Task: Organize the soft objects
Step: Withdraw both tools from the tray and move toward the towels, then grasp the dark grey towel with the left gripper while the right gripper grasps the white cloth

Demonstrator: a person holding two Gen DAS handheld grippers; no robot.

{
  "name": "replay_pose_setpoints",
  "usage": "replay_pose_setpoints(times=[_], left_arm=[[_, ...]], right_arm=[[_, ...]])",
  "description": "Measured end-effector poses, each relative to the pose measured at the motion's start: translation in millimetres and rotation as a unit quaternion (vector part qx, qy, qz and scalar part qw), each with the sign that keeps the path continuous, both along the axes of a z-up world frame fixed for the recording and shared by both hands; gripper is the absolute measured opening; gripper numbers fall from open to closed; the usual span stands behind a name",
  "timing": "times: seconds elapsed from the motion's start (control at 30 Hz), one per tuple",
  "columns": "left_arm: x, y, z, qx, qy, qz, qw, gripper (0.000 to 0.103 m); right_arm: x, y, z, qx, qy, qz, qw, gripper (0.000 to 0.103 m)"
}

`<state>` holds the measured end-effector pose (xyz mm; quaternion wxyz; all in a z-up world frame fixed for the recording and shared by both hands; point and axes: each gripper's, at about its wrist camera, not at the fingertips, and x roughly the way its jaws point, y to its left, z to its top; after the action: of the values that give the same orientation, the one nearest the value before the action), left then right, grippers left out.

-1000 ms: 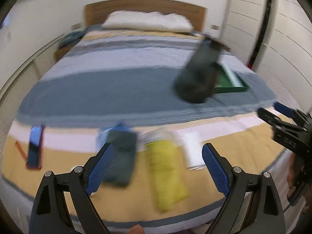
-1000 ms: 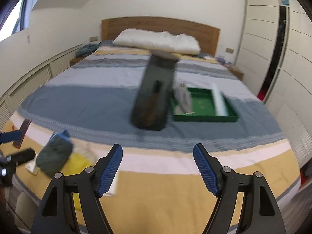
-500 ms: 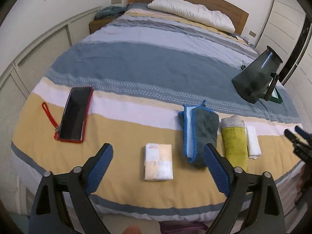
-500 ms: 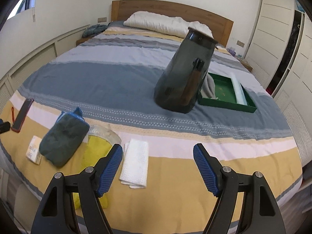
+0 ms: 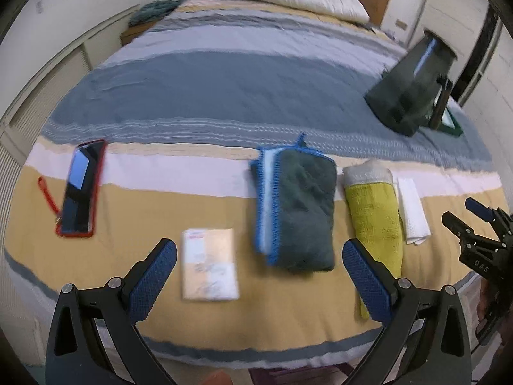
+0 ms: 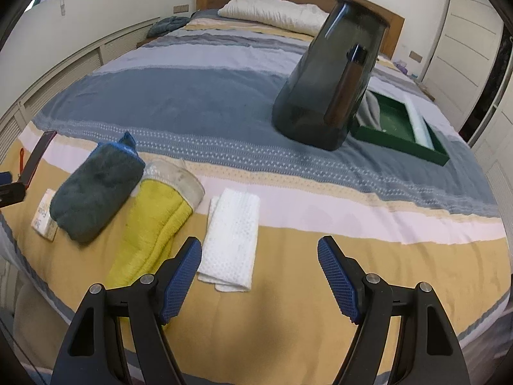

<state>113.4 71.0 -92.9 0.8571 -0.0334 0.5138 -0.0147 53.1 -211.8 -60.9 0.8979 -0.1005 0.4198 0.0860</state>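
Plush grey towel (image 5: 301,211), waffle-textured white cloth (image 6: 232,237), glossy translucent smoky plastic bin (image 6: 330,73).

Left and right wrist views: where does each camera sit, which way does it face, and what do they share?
Left wrist: on the left gripper, jaws opening and empty, angled down at the bed's foot: phone, packet, dark towel; right gripper at the right edge.
Right wrist: on the right gripper, open, angled down at the white cloth, jug, tray.
Shared: yellow towel, dark towel, white cloth, jug.
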Motion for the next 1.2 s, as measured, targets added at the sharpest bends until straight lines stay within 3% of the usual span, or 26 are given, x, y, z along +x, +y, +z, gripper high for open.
replay_pose_setpoints(times=[0.37, 0.73, 1.2], left_arm=[[59.1, -26.7, -44.1, 0.028, 0.053, -0.019, 0.998, 0.102], [84.6, -38.3, -68.2, 0.045, 0.081, -0.042, 0.9948, 0.102], [98.0, -42.0, -95.1, 0.033, 0.111, -0.045, 0.9923, 0.102]], right_arm=[[31.4, 6.0, -27.5, 0.015, 0.03, 0.011, 0.999, 0.075], [51.2, 15.3, -38.5, 0.011, 0.042, 0.014, 0.999, 0.074], [72.7, 25.0, -58.4, 0.003, 0.066, 0.016, 0.998, 0.072]])
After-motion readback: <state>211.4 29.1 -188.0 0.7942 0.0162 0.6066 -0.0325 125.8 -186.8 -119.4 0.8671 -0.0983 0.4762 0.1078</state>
